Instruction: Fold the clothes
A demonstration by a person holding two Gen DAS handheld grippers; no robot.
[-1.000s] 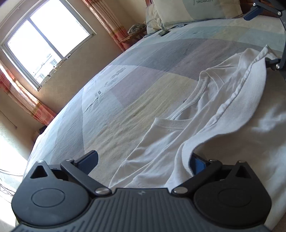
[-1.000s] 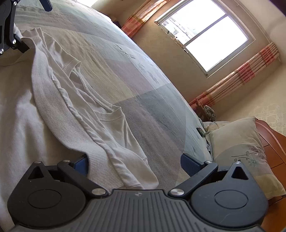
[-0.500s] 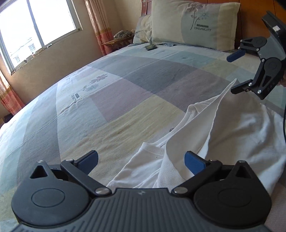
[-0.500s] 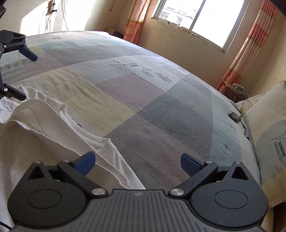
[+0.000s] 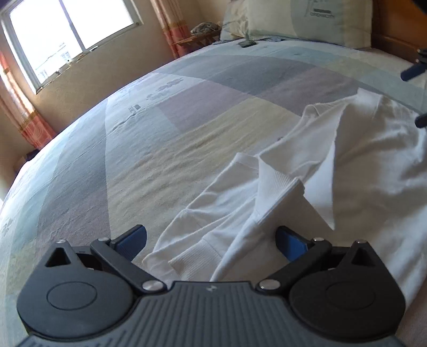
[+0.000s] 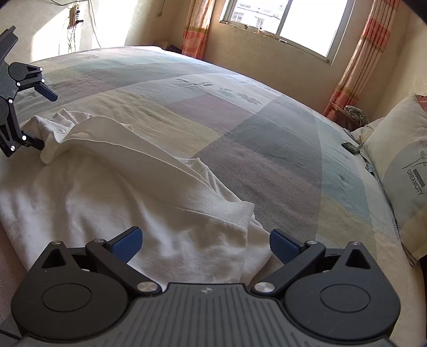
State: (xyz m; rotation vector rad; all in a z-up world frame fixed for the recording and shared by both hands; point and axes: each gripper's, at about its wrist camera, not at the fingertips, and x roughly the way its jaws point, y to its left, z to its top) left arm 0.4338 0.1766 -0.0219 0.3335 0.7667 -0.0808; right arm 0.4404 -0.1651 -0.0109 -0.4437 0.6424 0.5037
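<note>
Your left gripper [image 5: 210,243] has its jaws spread wide, the blue pads apart with loose cloth lying between them but nothing pinched. Your right gripper [image 6: 205,244] is the same — pads well apart, hovering over the near edge of the fabric without gripping it.

The white shirt [image 6: 112,192] lies on the near side of the patchwork bedspread [image 6: 240,128], its long axis running from one gripper to the other. In the right wrist view, the ribbed hem [image 6: 165,176] forms a raised ridge from your right gripper diagonally to the far left, where the left gripper's lower finger touches the bunched end. Beyond that ridge a neckline peeks out toward the bed's middle. In the left wrist view a ribbed corner [image 5: 283,184] stands folded up just ahead of your left gripper — the rest spreads rumpled to the right.

A pillow [image 6: 400,170] sits at the far right, a window [image 6: 288,21] beyond the bed.
</note>
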